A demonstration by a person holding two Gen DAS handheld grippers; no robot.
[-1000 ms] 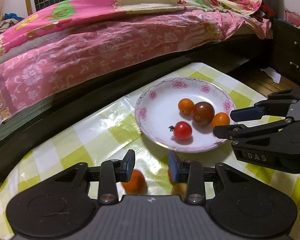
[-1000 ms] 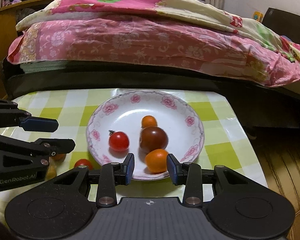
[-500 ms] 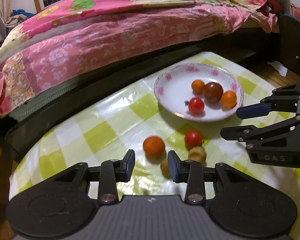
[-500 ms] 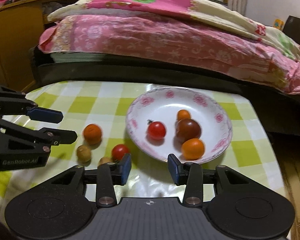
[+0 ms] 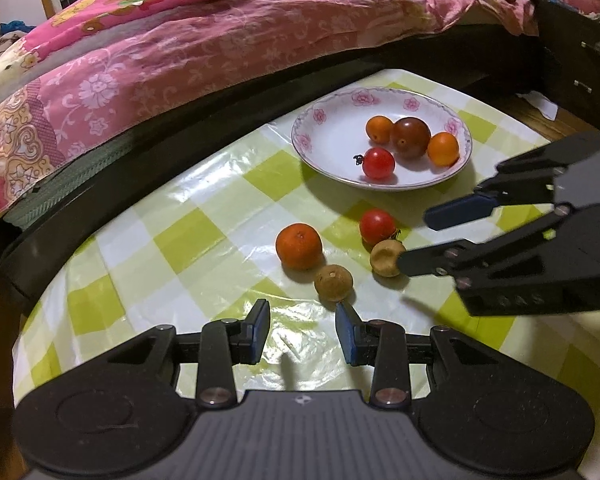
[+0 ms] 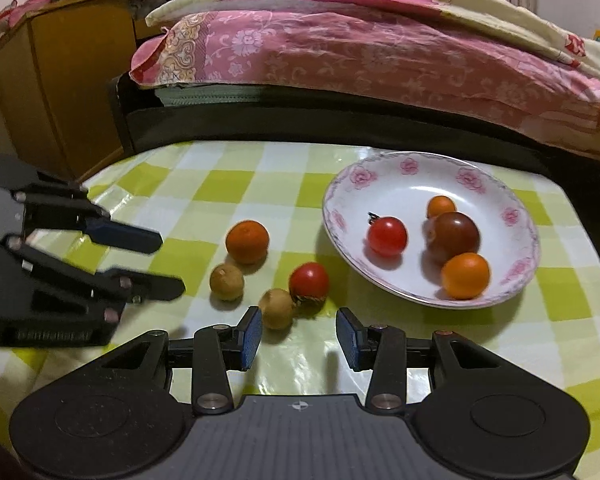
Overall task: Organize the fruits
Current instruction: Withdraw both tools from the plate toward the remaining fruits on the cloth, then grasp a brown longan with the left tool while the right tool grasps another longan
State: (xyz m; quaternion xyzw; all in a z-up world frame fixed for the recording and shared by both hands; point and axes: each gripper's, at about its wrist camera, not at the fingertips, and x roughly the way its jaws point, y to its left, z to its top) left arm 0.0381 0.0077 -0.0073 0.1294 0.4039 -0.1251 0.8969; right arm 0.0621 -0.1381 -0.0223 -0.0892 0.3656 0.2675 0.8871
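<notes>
A white flowered plate (image 5: 328, 160) (image 6: 404, 180) holds a red tomato (image 5: 378, 163) (image 6: 387, 236), a dark tomato (image 5: 411, 137) (image 6: 456, 235) and two small orange fruits (image 5: 443, 149) (image 6: 465, 276). On the checked cloth lie an orange mandarin (image 5: 299, 246) (image 6: 247, 241), a red tomato (image 5: 377, 226) (image 6: 309, 281) and two brown longans (image 5: 333, 282) (image 6: 276, 308). My left gripper (image 5: 303, 332) is open and empty, just short of the near longan. My right gripper (image 6: 299, 334) is open and empty, close to the other longan and the loose tomato.
A bed with pink flowered bedding (image 5: 220, 40) (image 6: 360, 52) runs along the table's far side. A wooden cabinet (image 6: 60, 80) stands far left. A dark drawer unit (image 5: 572, 68) stands at the right. The table edge (image 6: 580, 240) is near the plate.
Both grippers have pulled back from the plate and away from it. The loose fruits on the cloth now lie in front of the fingers instead of under them.
</notes>
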